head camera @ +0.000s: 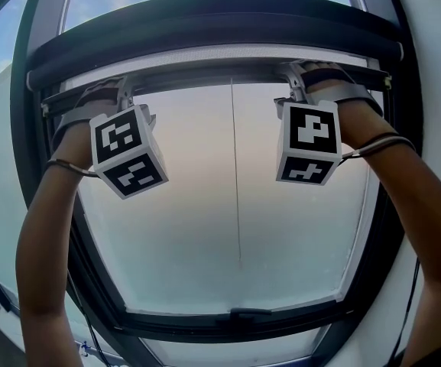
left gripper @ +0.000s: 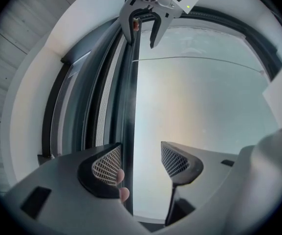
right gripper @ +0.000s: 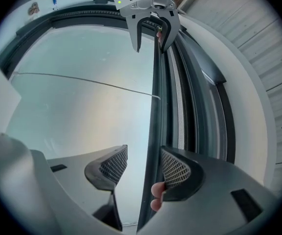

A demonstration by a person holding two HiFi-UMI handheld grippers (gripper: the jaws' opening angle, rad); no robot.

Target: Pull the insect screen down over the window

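The insect screen's dark pull bar (head camera: 228, 71) sits high on the roof window, just under the rolled-up cassette (head camera: 205, 33). My left gripper (head camera: 111, 98) reaches up to the bar's left part and my right gripper (head camera: 300, 79) to its right part. In the left gripper view the bar (left gripper: 128, 97) runs between the spread jaws of the left gripper (left gripper: 141, 163), close against the left pad (left gripper: 106, 164). In the right gripper view the bar (right gripper: 156, 111) lies beside the right pad (right gripper: 176, 168) of the open right gripper (right gripper: 143, 165). A person's fingertips (right gripper: 156, 195) show behind that pad.
The pale window pane (head camera: 235, 220) fills the dark frame (head camera: 381, 228), with a thin line (head camera: 235, 174) down its middle. A handle (head camera: 239, 312) sits on the lower frame edge. White reveal walls (left gripper: 38, 82) flank the window. Both forearms (head camera: 44, 235) stretch upward.
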